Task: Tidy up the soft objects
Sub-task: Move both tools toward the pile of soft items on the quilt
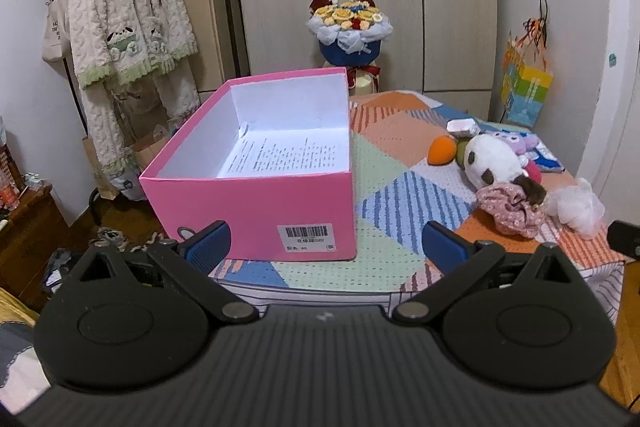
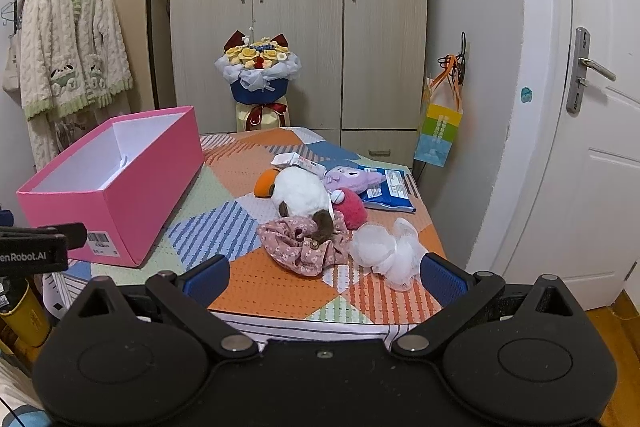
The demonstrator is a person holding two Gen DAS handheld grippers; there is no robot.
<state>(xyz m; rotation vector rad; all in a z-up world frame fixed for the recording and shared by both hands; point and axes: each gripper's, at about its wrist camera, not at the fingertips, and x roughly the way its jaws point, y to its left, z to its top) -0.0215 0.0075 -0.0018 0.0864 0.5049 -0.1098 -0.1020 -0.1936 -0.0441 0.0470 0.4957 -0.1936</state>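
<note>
An open pink box [image 1: 256,207] with a printed sheet inside stands on the left of the patchwork-covered table [image 1: 384,187]; it also shows in the right wrist view [image 2: 120,195]. A pile of soft things lies to the right: a white plush toy [image 2: 300,193], a pink floral cloth [image 2: 304,243], a white mesh puff [image 2: 384,251], a red plush [image 2: 354,207], a purple plush [image 2: 352,177] and an orange ball [image 2: 265,183]. My left gripper [image 1: 326,247] is open and empty before the box. My right gripper [image 2: 326,273] is open and empty before the pile.
A blue packet [image 2: 390,189] and a small white carton [image 2: 300,161] lie behind the toys. A bouquet [image 2: 258,71] stands behind the table before a wardrobe. A clothes rack with a fleece robe [image 1: 124,27] is at left. A door [image 2: 592,131] is at right.
</note>
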